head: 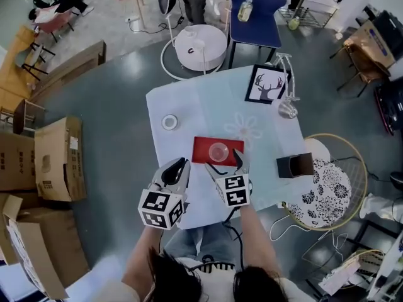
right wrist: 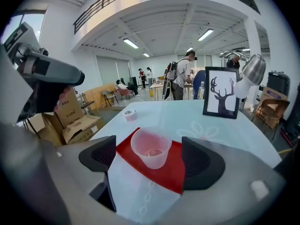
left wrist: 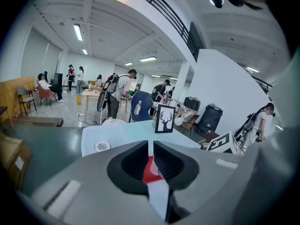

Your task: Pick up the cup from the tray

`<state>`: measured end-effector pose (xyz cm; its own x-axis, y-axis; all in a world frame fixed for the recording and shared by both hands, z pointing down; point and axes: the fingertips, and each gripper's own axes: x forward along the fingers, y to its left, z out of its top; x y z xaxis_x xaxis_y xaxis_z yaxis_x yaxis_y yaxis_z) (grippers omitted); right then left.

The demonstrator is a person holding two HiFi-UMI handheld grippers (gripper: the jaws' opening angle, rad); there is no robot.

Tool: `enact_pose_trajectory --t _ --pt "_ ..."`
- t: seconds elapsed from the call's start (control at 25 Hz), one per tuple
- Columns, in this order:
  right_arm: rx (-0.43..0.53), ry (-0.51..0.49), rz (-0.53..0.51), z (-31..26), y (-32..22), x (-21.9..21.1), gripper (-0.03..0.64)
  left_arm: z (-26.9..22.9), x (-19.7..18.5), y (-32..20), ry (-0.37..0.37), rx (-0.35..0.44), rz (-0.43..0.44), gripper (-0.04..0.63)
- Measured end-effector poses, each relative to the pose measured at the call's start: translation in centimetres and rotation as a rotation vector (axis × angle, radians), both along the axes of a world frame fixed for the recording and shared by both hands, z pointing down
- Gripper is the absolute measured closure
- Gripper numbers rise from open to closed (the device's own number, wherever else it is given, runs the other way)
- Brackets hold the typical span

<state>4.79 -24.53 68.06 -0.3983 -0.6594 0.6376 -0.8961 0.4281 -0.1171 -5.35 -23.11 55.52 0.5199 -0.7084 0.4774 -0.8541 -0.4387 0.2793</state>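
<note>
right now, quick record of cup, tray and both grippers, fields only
cup: clear, upright on tray, untouched
tray: red, flat on table
right gripper: open, lined up on cup, not yet around it
left gripper: jaws together, nothing held

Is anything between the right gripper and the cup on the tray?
No. The right gripper view shows only bare red tray between the open right gripper and the cup.
</note>
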Motion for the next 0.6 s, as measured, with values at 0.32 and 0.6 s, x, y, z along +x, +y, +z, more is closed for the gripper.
enact_pose_trajectory --t 0.32,0.6 --pt "-0.036 0.024 0.011 2.7 -1.7 -0.5 0.204 1.5 -0.2 -0.8 -0.013 -0.019 -0.035 0.575" --pt "-0.039 0.031 0.011 2.9 -2.1 -0.7 0.262 2.0 -1.1 -0.4 -0.025 -0.035 -0.072 0.575"
